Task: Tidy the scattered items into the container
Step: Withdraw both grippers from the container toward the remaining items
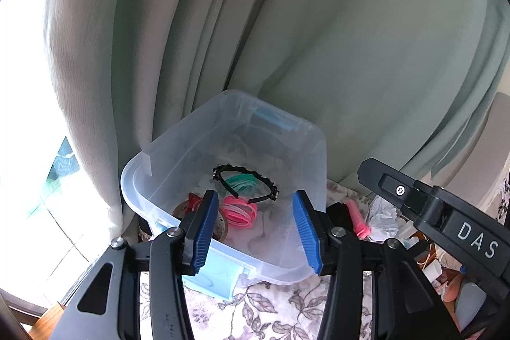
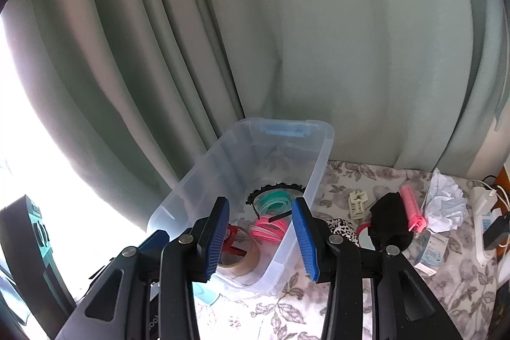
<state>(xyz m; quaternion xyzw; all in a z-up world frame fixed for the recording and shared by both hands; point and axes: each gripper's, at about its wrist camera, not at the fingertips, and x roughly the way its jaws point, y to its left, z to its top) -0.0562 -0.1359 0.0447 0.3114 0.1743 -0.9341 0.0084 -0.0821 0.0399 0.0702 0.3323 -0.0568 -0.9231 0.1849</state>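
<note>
The container (image 2: 255, 168) is a clear plastic tub with rounded corners and pale blue handles, sitting on a floral-patterned cloth (image 2: 366, 292) right up against heavy grey-green curtains (image 2: 287, 37) that hang in deep folds. Inside lie a black headband (image 1: 245, 184) with a toothed, scalloped edge, a coil of thin teal bands (image 1: 244, 184), a coil of pink bands (image 1: 239, 212) just beside it, a roll of brown packing tape (image 2: 239, 257) and something red (image 2: 231, 239) touching the roll.

The left gripper (image 1: 255, 231) hangs above the tub's near end, its ribbed blue pads (image 1: 204, 231) spread wide with nothing between them. The right gripper (image 2: 261, 241) is just as wide open and empty — its left pad over the tub, its right pad over the tub's right wall.

Scattered on the cloth to the right of the tub: a pink ridged hair roller (image 2: 411, 209) leaning against a soft black lump (image 2: 389, 219), a crumpled ball of white paper (image 2: 446, 203), a small cream plastic piece (image 2: 358, 203), a black-and-white spotted fabric item (image 2: 342, 227) and a flat white packet (image 2: 432, 250) — all near one another, apart from the tub. A white power strip (image 2: 484, 219) lies at the far right edge.
</note>
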